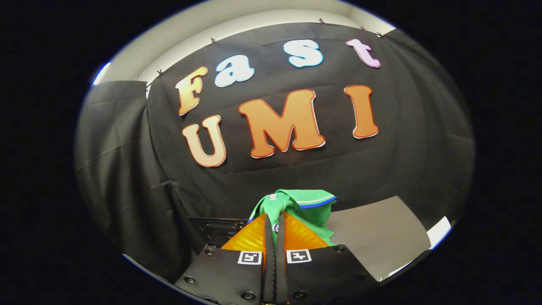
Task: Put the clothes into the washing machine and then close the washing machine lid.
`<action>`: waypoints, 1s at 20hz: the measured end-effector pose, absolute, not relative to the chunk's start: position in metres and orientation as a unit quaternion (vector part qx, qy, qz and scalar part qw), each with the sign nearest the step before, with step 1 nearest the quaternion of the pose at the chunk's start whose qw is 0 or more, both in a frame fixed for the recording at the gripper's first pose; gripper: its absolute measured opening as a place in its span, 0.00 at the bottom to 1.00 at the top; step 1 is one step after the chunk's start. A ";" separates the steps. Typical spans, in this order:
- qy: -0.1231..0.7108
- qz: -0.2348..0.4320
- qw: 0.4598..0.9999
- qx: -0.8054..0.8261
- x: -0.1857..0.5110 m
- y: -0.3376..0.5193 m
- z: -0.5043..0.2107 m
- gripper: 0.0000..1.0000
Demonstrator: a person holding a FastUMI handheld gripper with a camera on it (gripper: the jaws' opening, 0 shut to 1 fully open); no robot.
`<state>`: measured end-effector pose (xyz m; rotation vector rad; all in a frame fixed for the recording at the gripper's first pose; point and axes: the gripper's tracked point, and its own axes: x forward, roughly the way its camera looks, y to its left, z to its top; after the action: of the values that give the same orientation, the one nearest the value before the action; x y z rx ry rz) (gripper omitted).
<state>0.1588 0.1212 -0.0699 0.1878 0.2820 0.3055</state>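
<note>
Gripper view: hand-held gripper (pixel 275 222), fingers drawn close together and clamped on a fold of a green garment (pixel 311 209), both fingers pressing the cloth. Garment: green knit, polo-type, collar edged in blue and white, at least one pale button near the collar; it bunches up just ahead of the fingertips and hangs a little to their right, lifted clear of any surface. Beyond it, the black cloth wall of the booth; low and to the right, a pale grey flat surface (pixel 381 237), possibly a tabletop or a machine lid, cannot tell which. A dark boxy shape (pixel 218 228) sits low to the left of the fingers, too dim to identify. Step in hand, by judgement: carrying the clothes toward the washing machine; loading and lid closing not yet done. Next move calls for bringing the garment over the drum opening, lowering it in, then parting the fingers. Writing: none legible on the garment; square coded markers (pixel 250 257) on the finger bases only.
</note>
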 end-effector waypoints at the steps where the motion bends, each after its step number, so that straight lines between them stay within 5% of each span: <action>1: 0.139 0.157 0.973 0.095 0.153 0.141 -0.068 0.08; 10: 0.186 0.209 0.955 0.100 0.141 0.308 -0.127 0.08; 20: 0.315 0.189 0.923 0.114 0.165 0.401 -0.312 0.08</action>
<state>0.1651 0.4007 -0.3118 0.2333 0.6460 0.3874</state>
